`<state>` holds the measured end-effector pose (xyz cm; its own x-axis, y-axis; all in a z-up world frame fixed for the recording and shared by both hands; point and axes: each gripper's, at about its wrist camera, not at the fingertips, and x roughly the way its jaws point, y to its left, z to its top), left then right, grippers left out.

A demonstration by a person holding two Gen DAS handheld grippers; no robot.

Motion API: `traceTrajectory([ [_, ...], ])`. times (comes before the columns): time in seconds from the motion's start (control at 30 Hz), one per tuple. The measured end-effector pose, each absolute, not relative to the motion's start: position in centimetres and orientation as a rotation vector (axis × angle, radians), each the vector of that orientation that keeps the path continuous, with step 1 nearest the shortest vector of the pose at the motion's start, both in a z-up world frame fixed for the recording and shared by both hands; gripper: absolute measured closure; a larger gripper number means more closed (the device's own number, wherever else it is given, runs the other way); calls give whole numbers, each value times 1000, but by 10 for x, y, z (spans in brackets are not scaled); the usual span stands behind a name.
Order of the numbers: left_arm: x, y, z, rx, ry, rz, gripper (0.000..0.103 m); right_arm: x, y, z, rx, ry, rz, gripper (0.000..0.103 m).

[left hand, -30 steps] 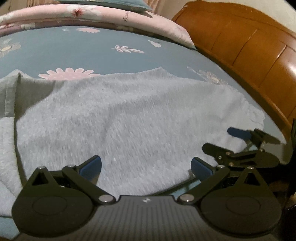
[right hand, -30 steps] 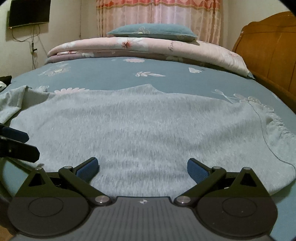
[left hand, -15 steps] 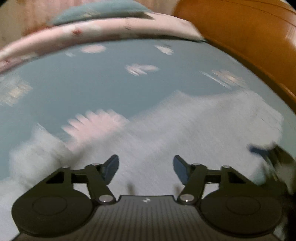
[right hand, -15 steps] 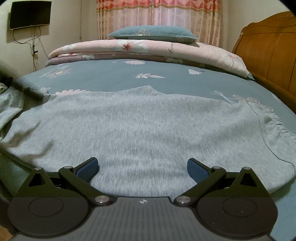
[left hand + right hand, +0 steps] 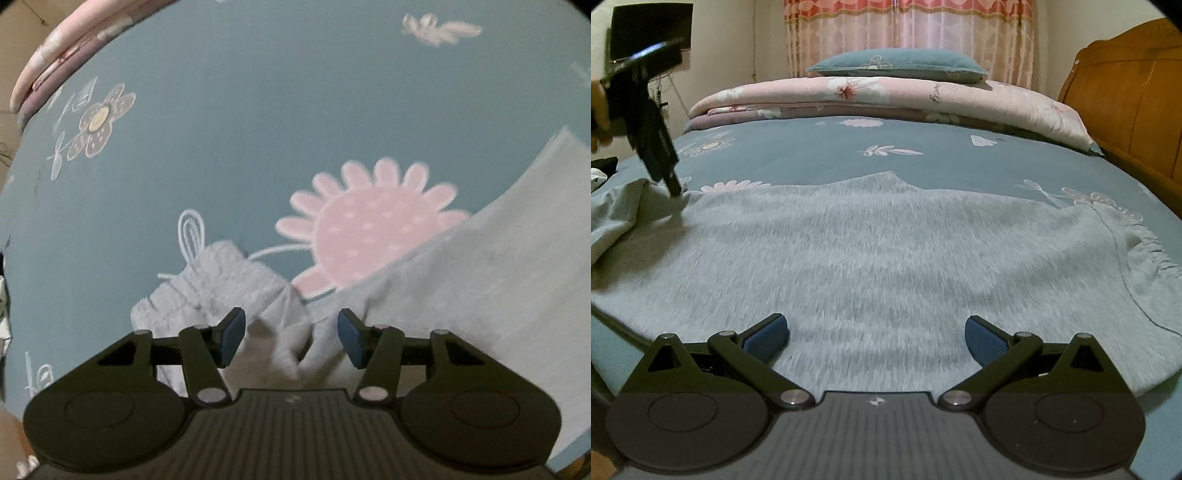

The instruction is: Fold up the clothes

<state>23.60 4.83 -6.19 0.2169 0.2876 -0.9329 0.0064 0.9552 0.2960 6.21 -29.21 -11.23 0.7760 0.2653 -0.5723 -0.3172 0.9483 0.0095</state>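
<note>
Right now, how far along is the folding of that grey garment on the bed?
Barely begun. Done: the grey garment lies spread flat on the blue bedsheet, no fold visible. In hand: the left gripper points down over the bunched sleeve end, jaws closing, pads not yet pressing the cloth. The right gripper is open over the near hem. Left: every fold.

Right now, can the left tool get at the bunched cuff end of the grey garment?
Probably yes. The left tool points down over the bunched cuff, jaws closing with grey cloth between them but not yet pinched. Only the blue sheet lies around it, and the right tool sits well away.
</note>
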Motion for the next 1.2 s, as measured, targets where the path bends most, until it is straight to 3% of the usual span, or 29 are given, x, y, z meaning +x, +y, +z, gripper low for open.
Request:
traceTrajectory([
  [0.4,227,59,-59,294,1380,273,42,62,-293,-110,-95,614,318,0],
  [0.5,227,58,-54,279,1373,262,50,60,-293,-110,-100,611,322,0],
  [0.63,217,57,-47,273,1368,216,81,61,-294,-110,-96,613,323,0],
  [0.7,208,54,-40,264,1338,201,88,62,-294,-110,-92,617,322,0],
  [1.2,133,108,14,-4,1183,198,90,61,-298,-107,-45,620,323,0],
])
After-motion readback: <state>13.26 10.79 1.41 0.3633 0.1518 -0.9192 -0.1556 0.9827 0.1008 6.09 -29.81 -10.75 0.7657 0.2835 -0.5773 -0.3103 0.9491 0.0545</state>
